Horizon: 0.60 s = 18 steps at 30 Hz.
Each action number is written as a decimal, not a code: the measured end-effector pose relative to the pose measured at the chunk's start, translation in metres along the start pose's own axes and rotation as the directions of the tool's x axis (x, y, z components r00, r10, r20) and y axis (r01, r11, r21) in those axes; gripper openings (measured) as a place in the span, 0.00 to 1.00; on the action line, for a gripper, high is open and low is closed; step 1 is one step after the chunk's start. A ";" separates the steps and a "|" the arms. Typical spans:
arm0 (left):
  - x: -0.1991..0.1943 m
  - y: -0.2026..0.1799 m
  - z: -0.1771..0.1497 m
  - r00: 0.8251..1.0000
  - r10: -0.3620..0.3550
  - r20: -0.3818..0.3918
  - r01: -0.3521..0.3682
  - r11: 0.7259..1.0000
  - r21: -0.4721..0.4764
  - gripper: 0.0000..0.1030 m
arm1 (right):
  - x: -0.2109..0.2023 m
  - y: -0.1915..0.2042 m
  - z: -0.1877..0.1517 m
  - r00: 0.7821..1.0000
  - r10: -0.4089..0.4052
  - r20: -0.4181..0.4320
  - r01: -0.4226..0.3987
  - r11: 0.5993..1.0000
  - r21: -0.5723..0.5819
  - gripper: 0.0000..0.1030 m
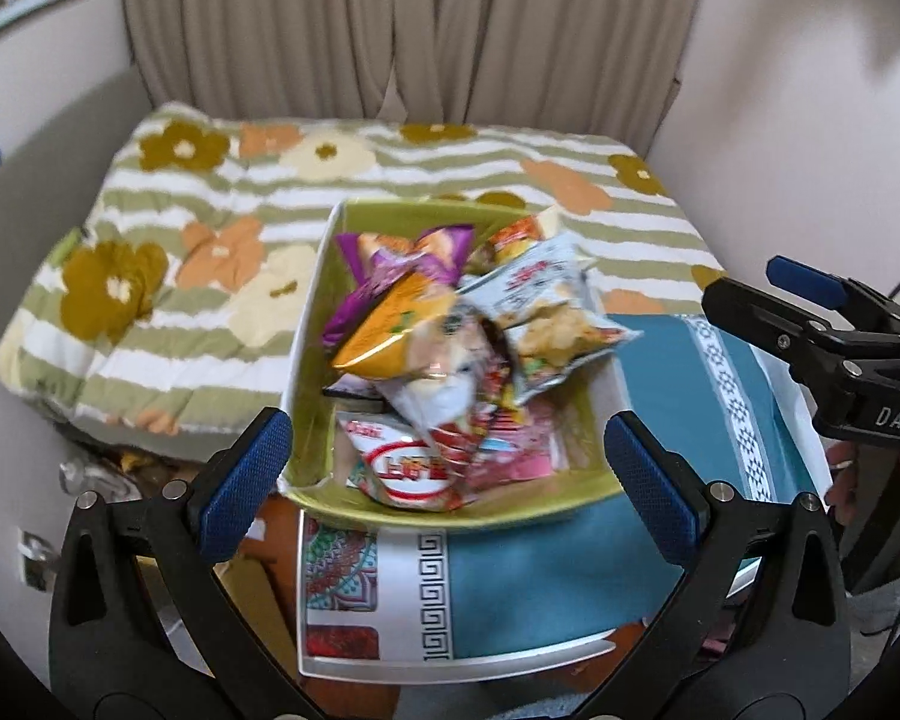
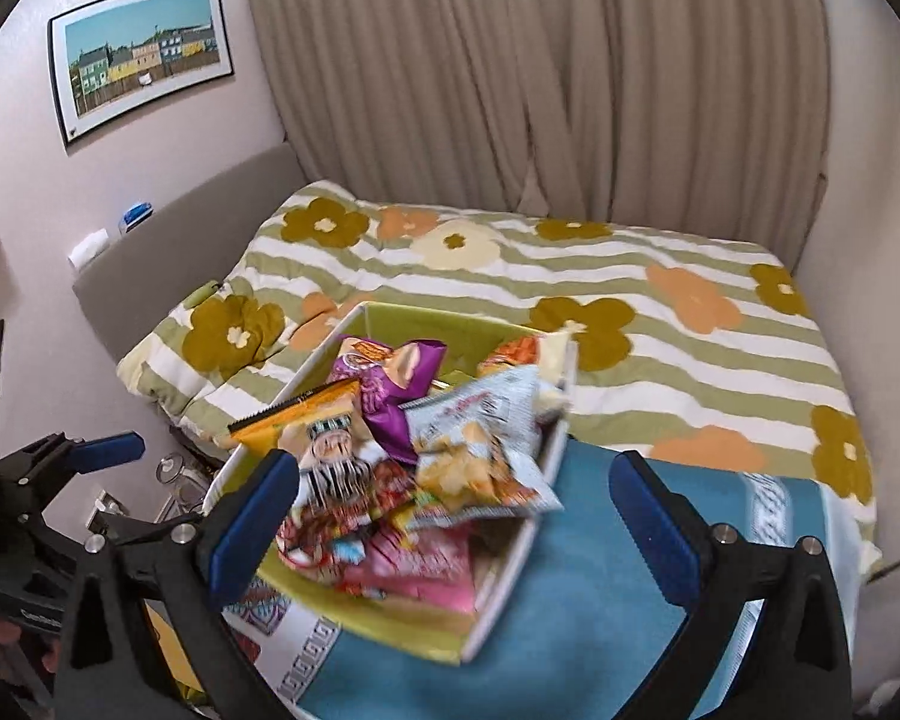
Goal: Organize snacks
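Where the floral quilt (image 1: 222,228) meets a teal cloth (image 1: 528,588) at frame centre, a green box (image 1: 390,210) stands heaped with snack packets. In the left wrist view it fills the middle of the picture, its near rim just above the gap between the left gripper (image 1: 450,474)'s blue pads, which stand wide apart with nothing between them. The right gripper (image 2: 453,516) gapes just as wide in its own view, its left pad overlapping the box's near left corner in the picture; I cannot tell whether it touches. No packet sits in either gripper.

On top of the heap lie an orange packet (image 1: 384,330), a purple packet (image 1: 390,264) behind it towards the upper part of the box, and a grey-white crisp bag (image 1: 546,312) on the right. At the near end, low in the box, a white and red packet (image 1: 408,468) carries red characters inside an oval, too blurred to read. A pink packet (image 2: 426,564) lies flat at the bottom.

At the right edge of the left wrist view the other gripper's black body shows white letters, "DAS". In the upper left of the right wrist view hangs a framed picture (image 2: 141,60) of coloured houses, and beige curtains (image 2: 540,72) fill the top centre. The cloth's white border bears a key pattern.
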State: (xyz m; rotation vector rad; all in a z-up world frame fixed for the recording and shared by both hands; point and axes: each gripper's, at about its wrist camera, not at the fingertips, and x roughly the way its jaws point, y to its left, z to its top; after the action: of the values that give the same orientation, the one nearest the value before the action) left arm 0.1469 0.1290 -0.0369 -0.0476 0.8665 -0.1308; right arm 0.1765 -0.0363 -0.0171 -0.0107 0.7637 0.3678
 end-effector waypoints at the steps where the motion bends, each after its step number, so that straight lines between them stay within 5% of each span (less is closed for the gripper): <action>1: -0.006 -0.007 -0.002 1.000 -0.001 0.009 0.001 1.000 0.005 1.00 | -0.011 -0.003 -0.004 1.000 -0.012 0.008 0.012 1.000 0.006 1.00; 11: -0.072 -0.079 -0.035 0.987 0.042 0.153 -0.050 0.998 0.047 1.00 | -0.111 -0.033 -0.057 0.962 -0.262 0.079 0.257 0.964 0.069 1.00; 18: -0.096 -0.100 -0.049 0.973 0.053 0.226 -0.066 0.997 0.050 1.00 | -0.142 -0.052 -0.086 0.939 -0.333 0.083 0.319 0.937 0.141 1.00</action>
State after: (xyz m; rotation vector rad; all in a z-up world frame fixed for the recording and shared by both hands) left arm 0.0389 0.0432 0.0139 0.0175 0.6365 -0.0918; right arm 0.0414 -0.1428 0.0099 0.0001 0.6652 0.0024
